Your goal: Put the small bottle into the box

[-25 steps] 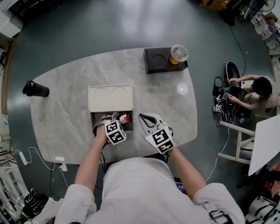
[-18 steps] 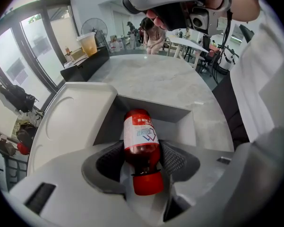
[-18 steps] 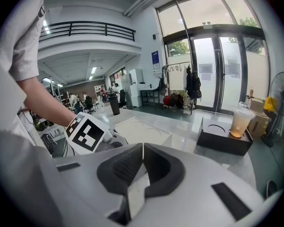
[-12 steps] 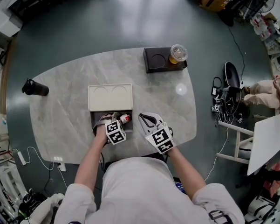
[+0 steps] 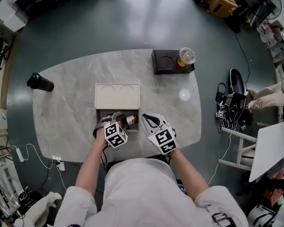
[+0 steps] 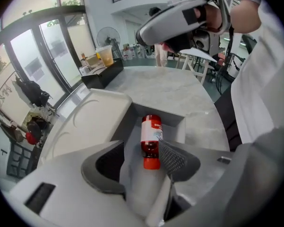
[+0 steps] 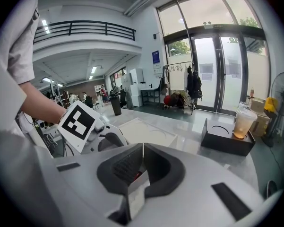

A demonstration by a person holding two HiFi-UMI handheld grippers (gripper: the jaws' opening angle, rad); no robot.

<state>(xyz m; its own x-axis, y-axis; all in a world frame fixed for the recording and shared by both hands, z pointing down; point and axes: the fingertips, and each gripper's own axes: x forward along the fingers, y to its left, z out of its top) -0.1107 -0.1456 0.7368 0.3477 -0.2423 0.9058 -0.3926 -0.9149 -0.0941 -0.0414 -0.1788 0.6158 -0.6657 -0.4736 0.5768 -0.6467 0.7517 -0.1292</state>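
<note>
head view: small bottle [image 5: 130, 121] partly hidden

A grey marble table [image 5: 66, 108] stands on a dark floor [image 5: 132, 18]. At its far right corner sits a black tray [image 5: 163, 63], with a plastic cup [image 5: 185, 56] of orange drink on the tray's right end. A dark flask [image 5: 40, 82] stands at the table's left edge.
</note>
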